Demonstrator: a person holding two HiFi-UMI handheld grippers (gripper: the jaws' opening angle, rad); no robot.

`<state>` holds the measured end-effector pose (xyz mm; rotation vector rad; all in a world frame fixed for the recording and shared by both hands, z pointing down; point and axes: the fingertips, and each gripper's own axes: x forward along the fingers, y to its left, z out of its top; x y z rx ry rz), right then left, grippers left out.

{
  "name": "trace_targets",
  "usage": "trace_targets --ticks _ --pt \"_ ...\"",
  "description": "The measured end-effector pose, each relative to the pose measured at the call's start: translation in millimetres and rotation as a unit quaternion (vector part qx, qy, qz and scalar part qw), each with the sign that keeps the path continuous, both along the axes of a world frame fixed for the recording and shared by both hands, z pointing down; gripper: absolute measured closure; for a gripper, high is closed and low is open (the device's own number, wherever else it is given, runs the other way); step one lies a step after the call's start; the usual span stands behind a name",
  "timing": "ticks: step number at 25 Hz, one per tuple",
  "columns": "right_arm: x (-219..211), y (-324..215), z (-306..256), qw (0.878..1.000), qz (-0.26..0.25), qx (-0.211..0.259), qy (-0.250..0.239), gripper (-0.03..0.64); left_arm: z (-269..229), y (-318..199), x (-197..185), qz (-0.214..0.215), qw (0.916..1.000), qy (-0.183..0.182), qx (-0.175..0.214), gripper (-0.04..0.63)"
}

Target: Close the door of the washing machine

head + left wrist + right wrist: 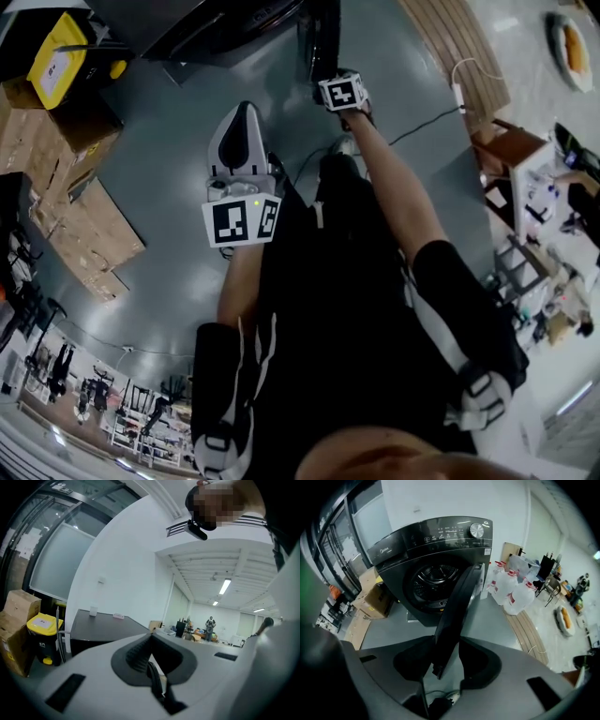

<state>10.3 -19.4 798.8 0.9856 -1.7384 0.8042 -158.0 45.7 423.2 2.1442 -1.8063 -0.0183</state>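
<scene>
The black front-loading washing machine [436, 541] stands with its drum [433, 581] exposed. Its dark door [459, 602] is swung out edge-on toward me. My right gripper [447, 637] points steeply down with the door's free edge between its jaws; the jaws stand wide and I see no pad pressing on it, so it is open. From the head view the door [319, 37] sits at the top, with the right gripper [336, 89] just below it. My left gripper [246, 111] hangs to the left over the grey floor, shut on nothing; the left gripper [152, 634] faces the room, not the machine.
Cardboard boxes [80, 197] and a yellow bin [61, 61] stand left of the machine. Water jugs [511, 592] stand to its right beside a wooden slatted board [459, 47]. A cable [422, 127] runs across the floor. A dark table [103, 625] shows in the left gripper view.
</scene>
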Motion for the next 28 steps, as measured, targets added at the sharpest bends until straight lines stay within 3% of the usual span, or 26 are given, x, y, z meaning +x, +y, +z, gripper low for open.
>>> trace_targets --ticks 5,9,13,17,28 --pt "-43.4 7.2 2.3 1.000 0.017 -0.019 -0.013 0.465 4.5 -5.4 -42.2 0.018 0.9998 0.008 -0.008 0.589" --pt "-79.6 21.3 5.3 0.996 0.044 -0.063 -0.045 0.463 4.9 -13.3 -70.0 0.032 0.9993 0.013 -0.011 0.589" --pt "-78.6 2.1 1.6 0.999 0.040 -0.011 0.011 0.460 9.2 -19.2 -90.1 0.045 0.9987 0.014 -0.016 0.589" --pt "-108.4 -2.0 0.5 1.000 0.029 -0.003 -0.010 0.460 15.0 -24.4 -106.4 0.051 0.9983 0.019 -0.021 0.589" --pt "-133.2 -11.4 -0.3 0.999 0.037 0.005 0.018 0.460 17.8 -33.6 -147.2 0.061 0.9974 0.032 -0.020 0.589"
